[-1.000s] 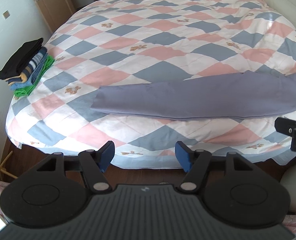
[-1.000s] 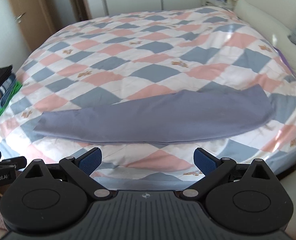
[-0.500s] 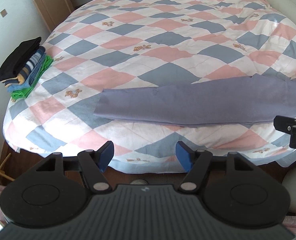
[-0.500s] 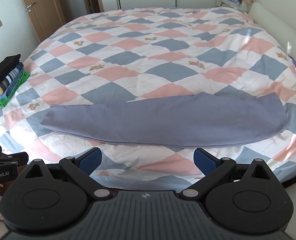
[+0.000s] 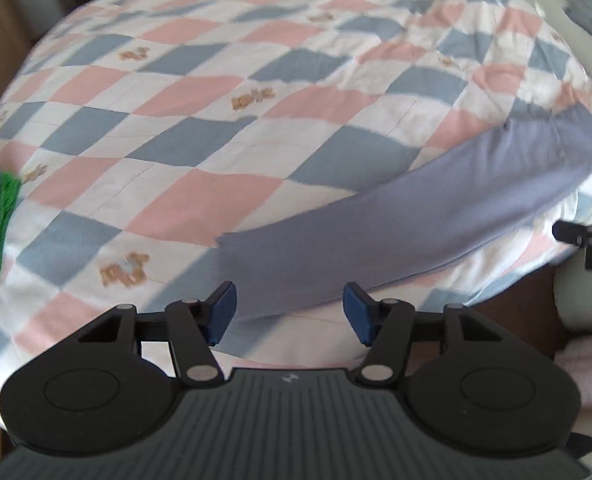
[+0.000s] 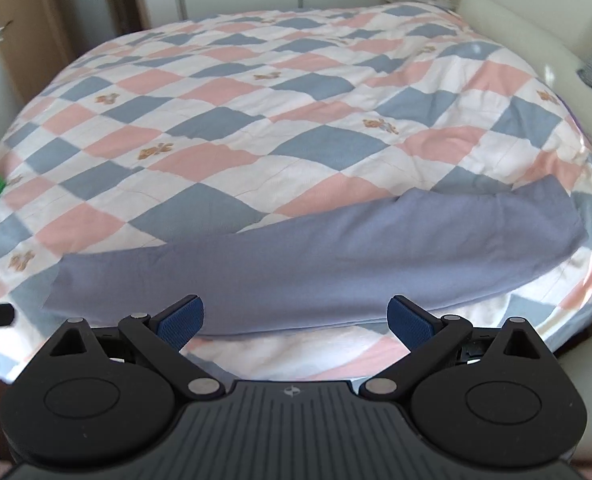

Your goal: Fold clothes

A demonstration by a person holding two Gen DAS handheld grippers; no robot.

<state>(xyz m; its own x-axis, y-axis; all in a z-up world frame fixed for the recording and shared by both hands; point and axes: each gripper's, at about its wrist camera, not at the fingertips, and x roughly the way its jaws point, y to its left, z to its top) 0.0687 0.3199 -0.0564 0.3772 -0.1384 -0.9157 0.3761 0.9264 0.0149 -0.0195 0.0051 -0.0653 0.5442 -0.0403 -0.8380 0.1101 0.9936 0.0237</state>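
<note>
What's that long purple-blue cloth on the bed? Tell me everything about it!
The purple-blue cloth is a plain, soft-looking garment, folded into one long, narrow band. It lies flat, with slight wrinkles, across the near part of the checked quilt, just inside the bed's edge. One end is cut straight and the other is wider and rounded. Only the quilt touches it. What kind of garment it is cannot be told.

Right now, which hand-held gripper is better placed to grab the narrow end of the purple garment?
Left. The left hand-held gripper sits open right over the purple garment's narrow end; the right hand-held gripper faces its middle.
</note>
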